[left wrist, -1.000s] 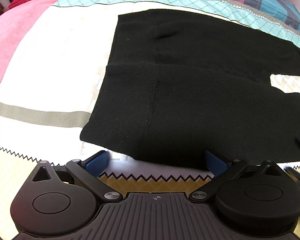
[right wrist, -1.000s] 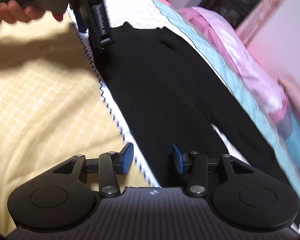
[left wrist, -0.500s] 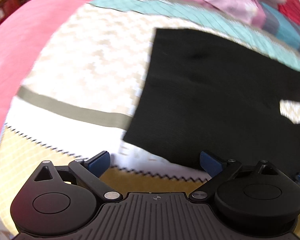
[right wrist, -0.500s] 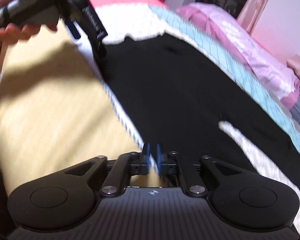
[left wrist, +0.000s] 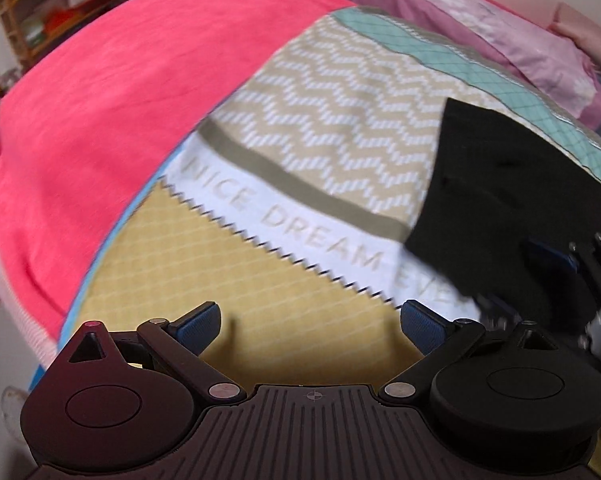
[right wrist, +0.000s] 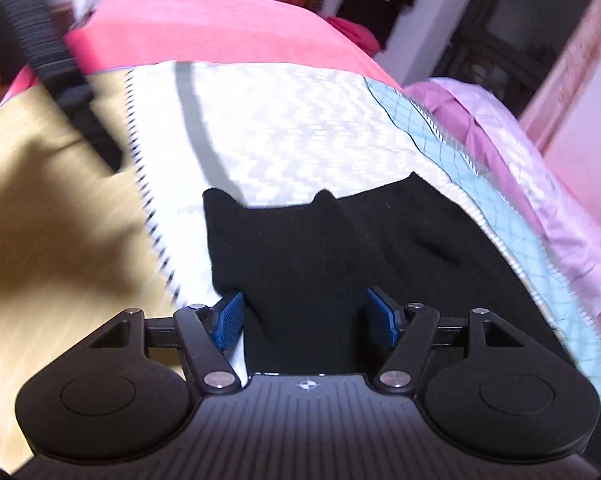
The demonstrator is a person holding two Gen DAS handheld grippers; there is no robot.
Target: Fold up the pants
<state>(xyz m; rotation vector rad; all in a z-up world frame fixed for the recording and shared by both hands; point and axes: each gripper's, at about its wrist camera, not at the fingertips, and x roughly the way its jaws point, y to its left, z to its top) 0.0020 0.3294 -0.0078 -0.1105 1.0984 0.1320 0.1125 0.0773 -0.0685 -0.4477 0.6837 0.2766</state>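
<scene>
Black knit pants (right wrist: 380, 256) lie on patchwork bedspread (right wrist: 284, 132), centre-right of frame. Right gripper (right wrist: 306, 316) jaws opening, fabric between pads, not pinched. Left gripper (left wrist: 312, 320) spread, empty, over yellow patch. Risk: folded layer slumps as pads part, edges misalign.

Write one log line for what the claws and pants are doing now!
left claw: open, empty | right claw: opening, pants between pads | pants: flat on bed

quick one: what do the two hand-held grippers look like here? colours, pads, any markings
Both match: the left hand-held gripper and right hand-held gripper have black ribbed bodies, round black side housings, black linkage arms with silver pivot screws, and blue textured pads. A small crosshair mark sits centred on each body.
</scene>
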